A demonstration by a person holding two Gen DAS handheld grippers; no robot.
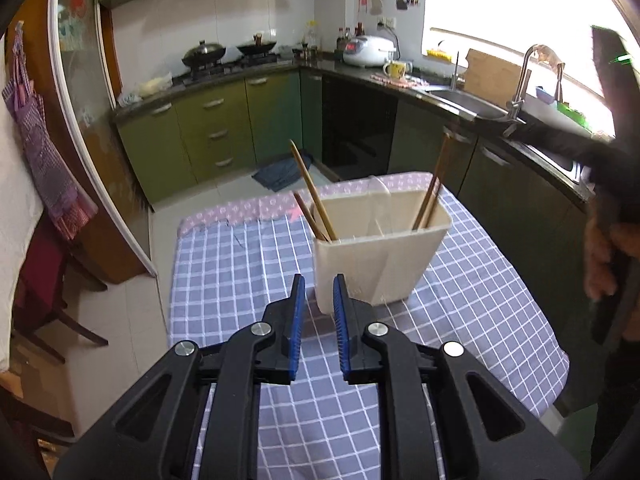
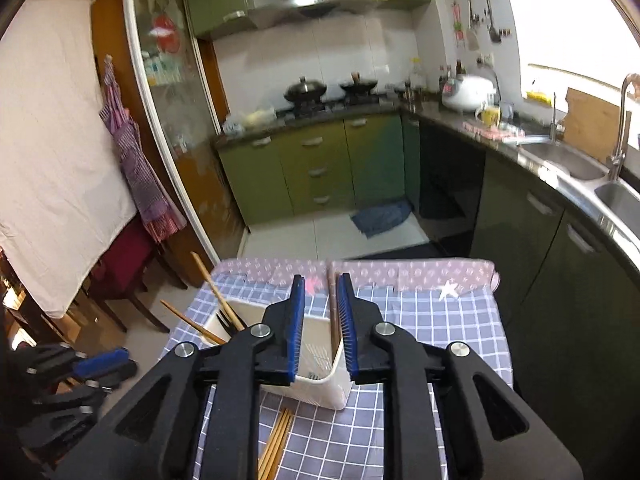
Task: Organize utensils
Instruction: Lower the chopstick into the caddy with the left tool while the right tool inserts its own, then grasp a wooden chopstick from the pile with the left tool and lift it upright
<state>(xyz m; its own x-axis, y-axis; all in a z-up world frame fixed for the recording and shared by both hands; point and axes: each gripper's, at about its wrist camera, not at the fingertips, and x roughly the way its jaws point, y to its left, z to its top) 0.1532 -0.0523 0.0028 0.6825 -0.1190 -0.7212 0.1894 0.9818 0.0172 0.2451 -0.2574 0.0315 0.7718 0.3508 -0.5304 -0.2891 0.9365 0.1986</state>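
Note:
A cream utensil holder (image 1: pixel 380 256) stands on the checked tablecloth (image 1: pixel 240 264). A pair of wooden chopsticks (image 1: pixel 312 196) leans in its left compartment, and another pair (image 1: pixel 434 188) in its right one. My left gripper (image 1: pixel 319 294) hovers just in front of the holder, drawn to a narrow slit with nothing in it. My right gripper (image 2: pixel 321 300) hangs above the holder (image 2: pixel 320 392), slightly open. A chopstick (image 2: pixel 333 320) stands in the holder in the gap, close to the right pad and free of it. Loose chopsticks (image 2: pixel 276 444) lie on the cloth under this gripper.
A hand (image 1: pixel 600 256) holds the right gripper's body at the right edge of the left wrist view. Green cabinets and a counter with a sink (image 1: pixel 472 104) run behind and right of the table. A dark red chair (image 2: pixel 128 260) stands off the table's left side.

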